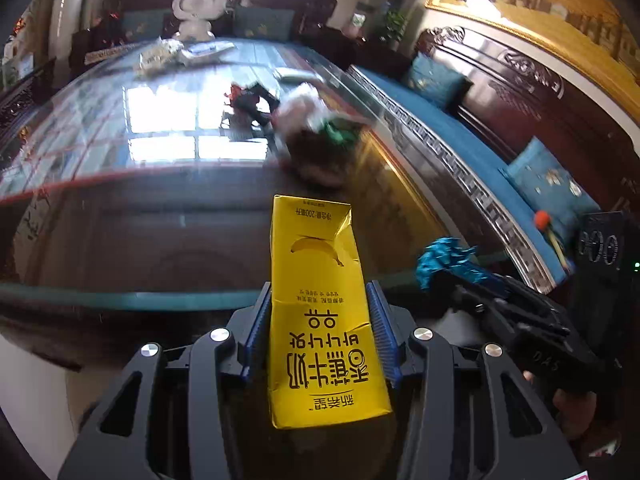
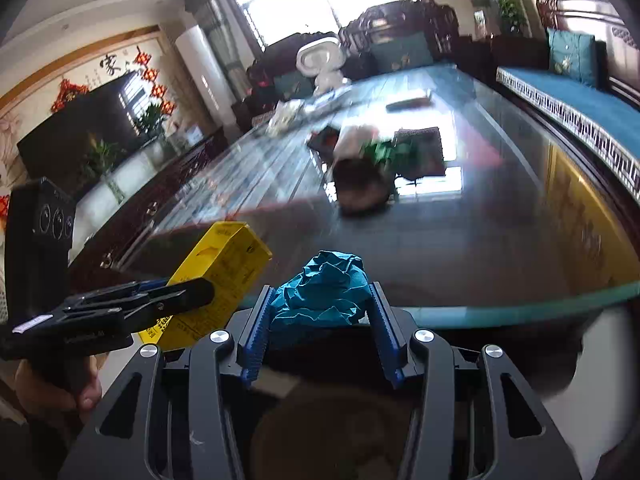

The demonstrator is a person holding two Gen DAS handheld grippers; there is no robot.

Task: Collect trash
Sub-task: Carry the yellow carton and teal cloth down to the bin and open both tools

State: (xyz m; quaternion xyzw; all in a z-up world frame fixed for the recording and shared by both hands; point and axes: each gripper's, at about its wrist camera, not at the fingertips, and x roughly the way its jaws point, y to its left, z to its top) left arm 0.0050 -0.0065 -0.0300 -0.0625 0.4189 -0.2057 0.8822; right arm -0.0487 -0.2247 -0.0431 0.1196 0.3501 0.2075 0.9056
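The near part of the glass table lies bare from 10 to 2 o'clock, open to a gripper. At 12 o'clock, mid-table, a blurred heap of bags blocks the way. Past it, at 11 o'clock, papers and a white fan crowd the far end. At 2 o'clock a bench runs close along the table's edge, leaving a narrow gap.

upside-down "新希望", "200毫升" on yellow milk carton; "家" on wall scroll
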